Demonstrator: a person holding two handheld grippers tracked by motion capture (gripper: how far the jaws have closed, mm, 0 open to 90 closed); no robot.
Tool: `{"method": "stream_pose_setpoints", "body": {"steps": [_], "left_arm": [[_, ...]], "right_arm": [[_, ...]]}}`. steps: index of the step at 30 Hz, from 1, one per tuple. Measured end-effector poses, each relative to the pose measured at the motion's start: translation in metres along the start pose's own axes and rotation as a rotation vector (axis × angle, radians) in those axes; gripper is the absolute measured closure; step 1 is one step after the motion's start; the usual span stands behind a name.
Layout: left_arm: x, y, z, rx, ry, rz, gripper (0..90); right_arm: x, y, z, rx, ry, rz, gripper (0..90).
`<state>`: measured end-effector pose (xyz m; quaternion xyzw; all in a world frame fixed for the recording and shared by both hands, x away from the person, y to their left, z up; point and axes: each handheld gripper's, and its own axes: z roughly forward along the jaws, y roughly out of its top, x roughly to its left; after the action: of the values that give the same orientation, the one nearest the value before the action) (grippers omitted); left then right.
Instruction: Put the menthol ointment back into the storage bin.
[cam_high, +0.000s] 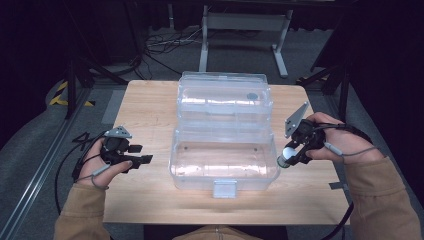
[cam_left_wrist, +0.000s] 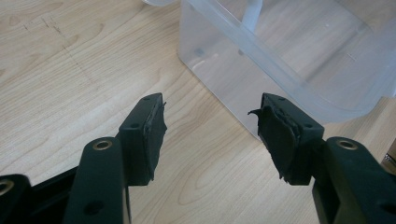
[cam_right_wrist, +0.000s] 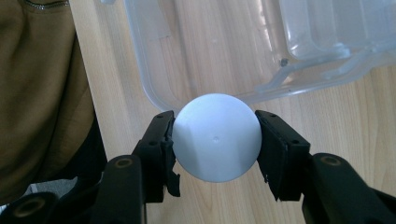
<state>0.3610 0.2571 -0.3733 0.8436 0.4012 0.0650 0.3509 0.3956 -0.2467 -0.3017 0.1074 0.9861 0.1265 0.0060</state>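
Note:
A clear plastic box (cam_high: 223, 160) stands in the middle of the wooden table with its lid (cam_high: 223, 97) swung open toward the far side. My right gripper (cam_high: 289, 156) hangs just off the box's right wall, shut on a white ball (cam_high: 287, 154). In the right gripper view the white ball (cam_right_wrist: 215, 137) sits squeezed between both pads, with the box's rim (cam_right_wrist: 140, 70) close beyond it. My left gripper (cam_high: 141, 154) rests at the table's left side, open, with nothing between its fingers. In the left gripper view my left gripper (cam_left_wrist: 210, 126) points at the box's corner (cam_left_wrist: 224, 79).
The box has a latch tab (cam_high: 224, 188) at its near side. A person's sleeves (cam_high: 385, 200) come in from the bottom corners. Cables (cam_high: 70, 160) trail off the table's left edge. A metal stand (cam_high: 245, 30) is on the floor beyond the table.

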Motion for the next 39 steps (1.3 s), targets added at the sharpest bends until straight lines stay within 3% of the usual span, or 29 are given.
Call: {"method": "stream_pose_setpoints", "body": {"steps": [14,39], "left_arm": [[0.001,0.0,0.001,0.002,-0.001,0.001,41.8],[0.002,-0.001,-0.001,-0.002,0.002,-0.003,41.7]], "right_arm": [[0.002,0.015,0.005,0.0,0.013,-0.044,50.3],[-0.001,0.029,0.03,0.015,0.051,-0.069,50.3]]}}
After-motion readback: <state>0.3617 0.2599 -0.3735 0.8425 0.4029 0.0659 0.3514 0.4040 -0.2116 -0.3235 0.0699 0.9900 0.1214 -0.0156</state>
